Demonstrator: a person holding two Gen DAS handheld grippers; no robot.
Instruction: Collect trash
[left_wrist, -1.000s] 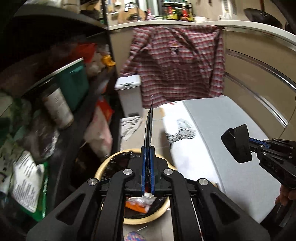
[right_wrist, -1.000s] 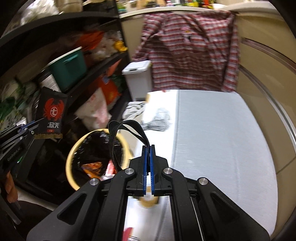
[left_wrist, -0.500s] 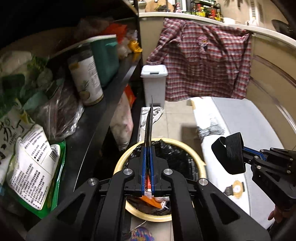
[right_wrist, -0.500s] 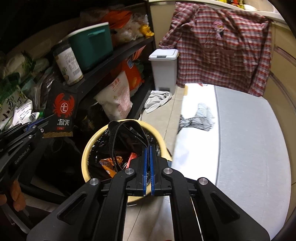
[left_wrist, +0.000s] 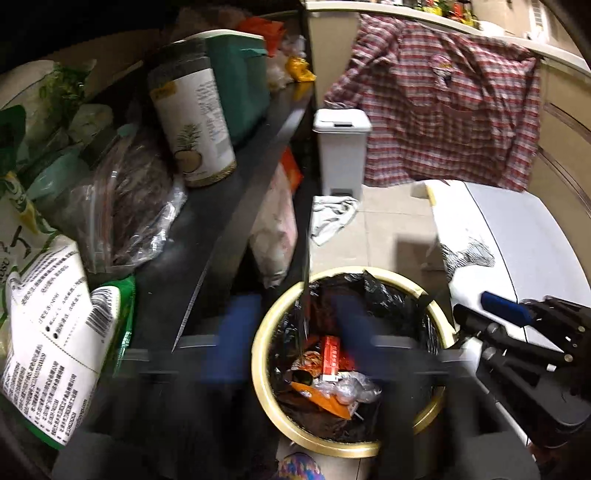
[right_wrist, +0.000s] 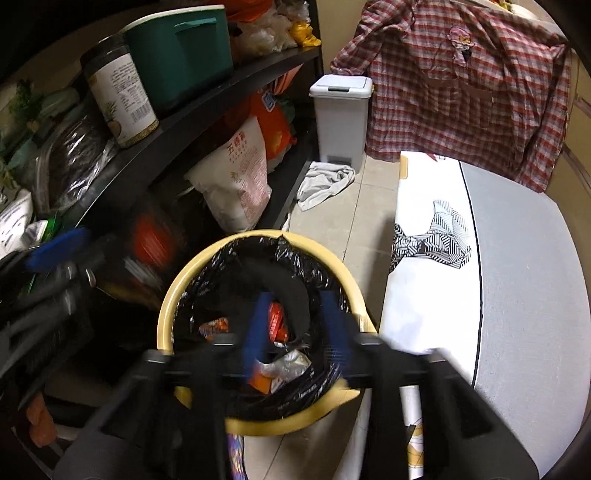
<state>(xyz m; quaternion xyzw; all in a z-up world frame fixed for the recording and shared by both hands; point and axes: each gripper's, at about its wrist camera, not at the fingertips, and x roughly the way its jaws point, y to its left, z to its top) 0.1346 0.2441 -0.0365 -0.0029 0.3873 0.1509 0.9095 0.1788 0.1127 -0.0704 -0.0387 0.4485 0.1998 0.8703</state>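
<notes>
A yellow-rimmed trash bin (left_wrist: 266, 332) with a black liner sits on the floor and holds wrappers; it also shows in the right wrist view (right_wrist: 184, 280). My left gripper (left_wrist: 291, 339) is open above the bin, blurred by motion. A thin dark snack packet (left_wrist: 305, 295), seen edge-on, hangs between its fingers over the bin mouth. My right gripper (right_wrist: 295, 328) is open over the bin, and a black elastic strap (right_wrist: 295, 291) lies just ahead of it inside the bin mouth. The right gripper shows at the right of the left wrist view (left_wrist: 517, 332).
A black shelf (left_wrist: 221, 221) stacked with bags, a tin and a green box runs along the left. A white pedal bin (left_wrist: 341, 147) and a rag (left_wrist: 332, 218) lie beyond. A white and grey table (right_wrist: 517, 277) is on the right, a plaid shirt (right_wrist: 461, 81) behind.
Both grippers have opened over the bin. The black strap has left the right gripper and drops into the bin; the packet is loose between the left fingers.
</notes>
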